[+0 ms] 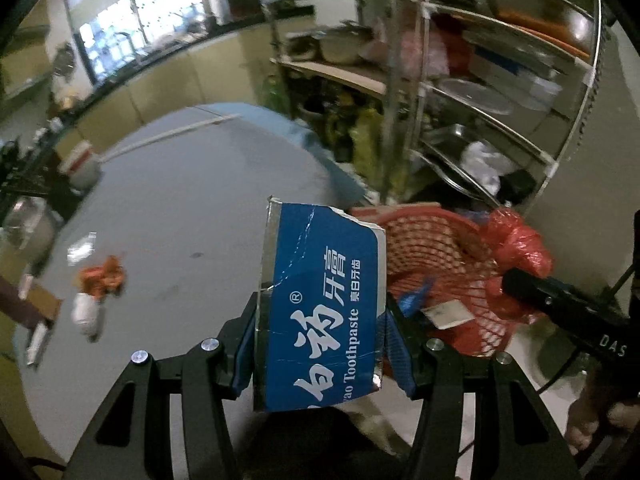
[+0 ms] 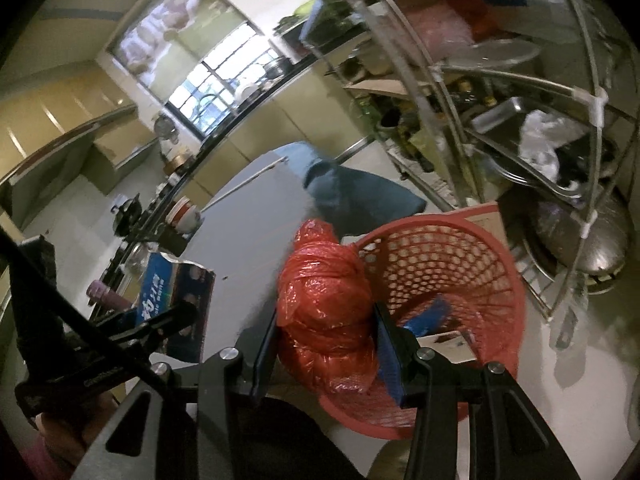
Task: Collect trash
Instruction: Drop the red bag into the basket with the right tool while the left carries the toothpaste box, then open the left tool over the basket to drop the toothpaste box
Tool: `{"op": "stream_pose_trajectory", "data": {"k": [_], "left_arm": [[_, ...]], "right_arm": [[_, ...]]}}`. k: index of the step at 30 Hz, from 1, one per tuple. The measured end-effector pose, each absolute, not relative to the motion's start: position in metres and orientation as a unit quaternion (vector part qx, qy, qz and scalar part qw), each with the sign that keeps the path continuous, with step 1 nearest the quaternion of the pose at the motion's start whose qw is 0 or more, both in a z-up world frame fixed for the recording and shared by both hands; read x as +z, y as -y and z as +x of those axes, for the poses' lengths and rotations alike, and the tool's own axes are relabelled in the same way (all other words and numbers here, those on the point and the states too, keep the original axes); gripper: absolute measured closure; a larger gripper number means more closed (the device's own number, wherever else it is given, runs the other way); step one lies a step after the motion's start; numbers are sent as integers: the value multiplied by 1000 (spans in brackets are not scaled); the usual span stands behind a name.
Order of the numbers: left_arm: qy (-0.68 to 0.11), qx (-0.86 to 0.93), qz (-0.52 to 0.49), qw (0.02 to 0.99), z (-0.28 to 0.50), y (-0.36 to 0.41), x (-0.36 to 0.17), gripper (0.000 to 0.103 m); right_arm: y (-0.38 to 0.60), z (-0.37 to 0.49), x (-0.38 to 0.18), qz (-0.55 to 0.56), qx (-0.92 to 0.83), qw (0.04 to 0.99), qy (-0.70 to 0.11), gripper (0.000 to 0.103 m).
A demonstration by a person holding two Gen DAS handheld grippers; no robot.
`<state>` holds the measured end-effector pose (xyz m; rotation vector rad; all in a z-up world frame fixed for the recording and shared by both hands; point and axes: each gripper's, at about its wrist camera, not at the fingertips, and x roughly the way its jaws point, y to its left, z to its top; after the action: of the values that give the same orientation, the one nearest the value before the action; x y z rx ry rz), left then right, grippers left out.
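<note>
My left gripper point(image 1: 320, 344) is shut on a torn blue toothpaste box point(image 1: 320, 304), held above the edge of the round grey table point(image 1: 180, 220). My right gripper point(image 2: 326, 348) is shut on a knotted red plastic bag point(image 2: 326, 300), just left of the rim of the red mesh basket point(image 2: 492, 276). The basket point(image 1: 440, 256) stands on the floor and holds a blue scrap and a white card. In the right wrist view the box point(image 2: 176, 288) and the left gripper point(image 2: 172, 316) show at the left. In the left wrist view the red bag point(image 1: 520, 248) hangs over the basket's far side.
An orange wrapper point(image 1: 105, 276) and a white crumpled piece point(image 1: 86, 312) lie on the table's left part. A metal rack point(image 1: 500, 92) with pans and trays stands behind the basket. A blue cloth point(image 2: 352, 196) hangs off the table. A white jar point(image 1: 80, 164) sits at the table's far edge.
</note>
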<state>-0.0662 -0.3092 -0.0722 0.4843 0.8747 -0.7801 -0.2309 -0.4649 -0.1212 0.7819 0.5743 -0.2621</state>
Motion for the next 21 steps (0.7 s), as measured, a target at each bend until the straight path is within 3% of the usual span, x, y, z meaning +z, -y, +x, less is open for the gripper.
{"op": "stream_pose_trajectory", "data": {"k": [10,21], "left_arm": [[-465,-422,226,745,-76,361,-108,43],[-468,-427,229,739,-68,361,-110,37]], "right_arm": [[501,-253,-156,438,-157,840,-281,54],[513,-255,-167,495,-145,819,-249,36]]}}
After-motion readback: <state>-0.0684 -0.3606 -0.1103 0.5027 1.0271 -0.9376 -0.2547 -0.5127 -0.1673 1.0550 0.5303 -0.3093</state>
